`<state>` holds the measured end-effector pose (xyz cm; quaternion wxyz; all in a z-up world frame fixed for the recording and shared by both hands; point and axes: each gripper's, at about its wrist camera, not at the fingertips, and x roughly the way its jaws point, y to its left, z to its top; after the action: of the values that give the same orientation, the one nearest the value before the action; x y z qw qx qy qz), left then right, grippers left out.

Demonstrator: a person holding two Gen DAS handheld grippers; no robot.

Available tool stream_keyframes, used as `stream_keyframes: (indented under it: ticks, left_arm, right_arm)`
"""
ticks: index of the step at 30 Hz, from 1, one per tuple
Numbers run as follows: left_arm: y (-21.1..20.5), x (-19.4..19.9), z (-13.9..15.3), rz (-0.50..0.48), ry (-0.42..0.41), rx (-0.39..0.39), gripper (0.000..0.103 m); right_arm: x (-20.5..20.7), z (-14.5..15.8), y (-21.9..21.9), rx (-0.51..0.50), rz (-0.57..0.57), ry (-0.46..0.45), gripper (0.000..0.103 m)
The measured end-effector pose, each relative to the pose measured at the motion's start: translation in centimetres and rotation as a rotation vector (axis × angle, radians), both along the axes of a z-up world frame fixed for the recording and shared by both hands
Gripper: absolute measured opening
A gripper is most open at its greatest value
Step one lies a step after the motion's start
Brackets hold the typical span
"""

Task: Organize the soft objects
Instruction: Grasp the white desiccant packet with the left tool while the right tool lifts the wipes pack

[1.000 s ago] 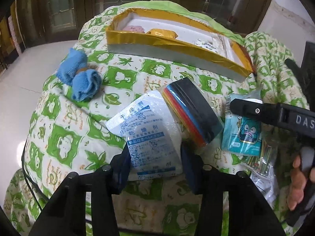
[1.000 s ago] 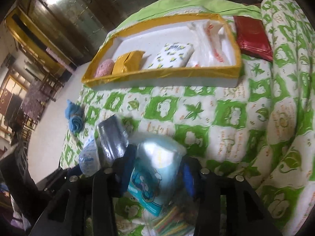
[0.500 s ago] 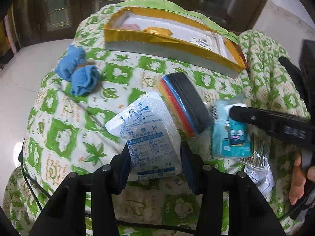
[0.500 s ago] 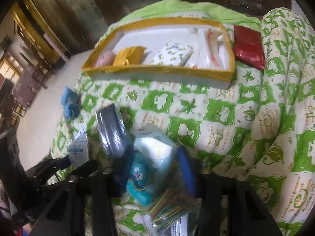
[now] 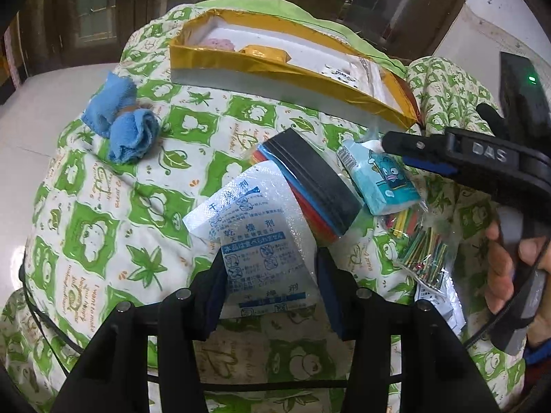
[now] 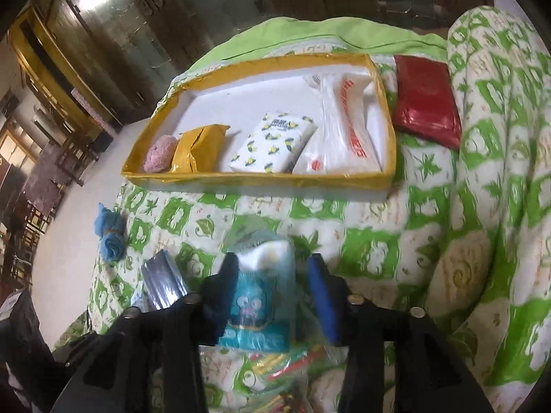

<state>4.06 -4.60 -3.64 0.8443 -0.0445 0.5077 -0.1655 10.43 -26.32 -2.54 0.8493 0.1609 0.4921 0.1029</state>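
My left gripper (image 5: pixel 270 272) is shut on a white desiccant pouch with blue print (image 5: pixel 256 237), held above the green-and-white quilt (image 5: pixel 103 206). My right gripper (image 6: pixel 272 285) is shut on a teal tissue pack with a cartoon face (image 6: pixel 256 296); it also shows in the left wrist view (image 5: pixel 382 179), lifted off the quilt. The gold-rimmed white tray (image 6: pixel 261 180) lies beyond, holding a pink plush (image 6: pixel 159 154), a yellow pouch (image 6: pixel 196 148), a lemon-print pack (image 6: pixel 273 148) and a white bag (image 6: pixel 339 130).
A blue rolled cloth (image 5: pixel 120 117) lies at the left. A bag of coloured foam sheets (image 5: pixel 310 182) and a bag of coloured sticks (image 5: pixel 420 241) lie between the grippers. A red packet (image 6: pixel 425 113) lies right of the tray.
My right gripper has lifted the teal tissue pack off the quilt and carried it forward toward the tray. My left gripper still holds the desiccant pouch, little moved.
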Motion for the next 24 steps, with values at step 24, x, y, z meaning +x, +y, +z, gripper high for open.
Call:
stream_keyframes:
  ticks: [24]
  left_arm:
    - [0.1, -0.3, 0.7, 0.012, -0.053, 0.051, 0.046]
  right_arm:
    - [-1.4, -1.3, 2.9, -0.141, 0.065, 0.02, 0.045]
